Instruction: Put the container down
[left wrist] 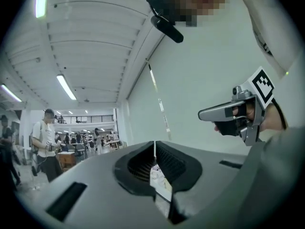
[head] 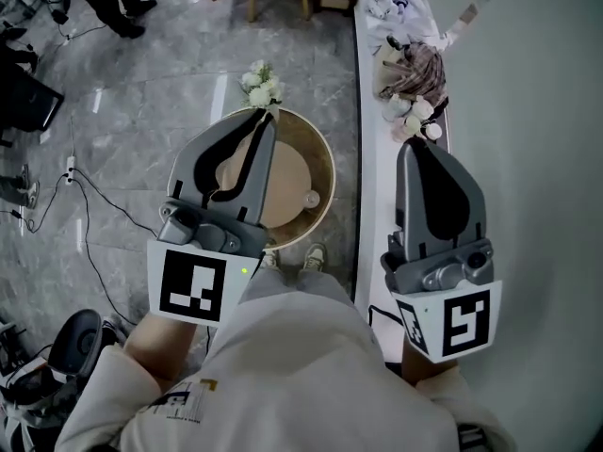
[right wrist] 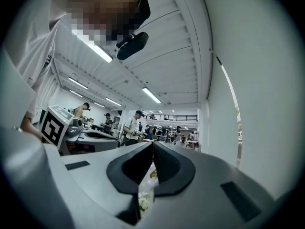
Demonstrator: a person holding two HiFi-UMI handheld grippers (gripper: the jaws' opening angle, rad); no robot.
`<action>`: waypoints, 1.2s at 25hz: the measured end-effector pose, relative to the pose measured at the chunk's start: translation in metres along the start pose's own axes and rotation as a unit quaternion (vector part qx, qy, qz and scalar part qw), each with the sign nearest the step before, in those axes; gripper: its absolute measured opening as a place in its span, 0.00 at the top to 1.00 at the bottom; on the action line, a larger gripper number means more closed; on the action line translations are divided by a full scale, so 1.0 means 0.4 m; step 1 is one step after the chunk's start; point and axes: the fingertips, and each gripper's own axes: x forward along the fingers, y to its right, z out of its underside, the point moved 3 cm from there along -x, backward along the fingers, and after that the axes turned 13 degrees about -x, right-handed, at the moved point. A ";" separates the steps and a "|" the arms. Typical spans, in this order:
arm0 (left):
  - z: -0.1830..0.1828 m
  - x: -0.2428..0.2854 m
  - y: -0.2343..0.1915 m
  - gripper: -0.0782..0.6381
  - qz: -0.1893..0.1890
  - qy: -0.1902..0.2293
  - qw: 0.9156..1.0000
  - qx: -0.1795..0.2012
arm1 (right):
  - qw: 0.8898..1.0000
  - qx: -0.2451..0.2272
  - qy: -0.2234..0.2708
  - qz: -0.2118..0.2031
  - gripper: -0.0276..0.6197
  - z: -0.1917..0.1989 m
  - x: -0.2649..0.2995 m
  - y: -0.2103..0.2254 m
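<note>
**Both grippers closed and empty; container on the floor**

Nearest the head camera we see the person's white shirt. The dark and tan print on its left shoulder is too foreshortened to read. Just beyond the shirt are the marker cubes, one on each gripper. Each bears a black-and-white square code, and we find no letters or brand on either.

The left gripper has its jaws pressed together tip to tip with nothing between them. The right gripper is closed in the same way and is also empty.

The container is round, with a cream rim and a tan inside. It stands upright on the grey stone floor, close to the floor's right edge, where a white ledge runs. In the head view it lies under the left gripper, and neither gripper holds it. A small round piece lies inside near its right wall. White flowers sit at its far rim, and the person's shoes are at its near rim.
</note>
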 end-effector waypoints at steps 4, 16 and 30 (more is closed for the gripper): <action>-0.053 -0.047 0.000 0.87 -0.003 0.024 0.999 0.022 | 1.000 -0.011 0.015 -0.004 0.94 -0.056 -0.011 -0.013; 0.003 -0.105 -0.007 0.87 0.012 -0.006 0.999 0.039 | 0.999 -0.042 -0.008 -0.013 0.94 -0.061 -0.026 -0.076; 0.016 -0.118 -0.043 0.87 0.018 -0.014 0.998 0.055 | 0.998 -0.053 -0.020 -0.013 0.95 -0.042 0.001 -0.112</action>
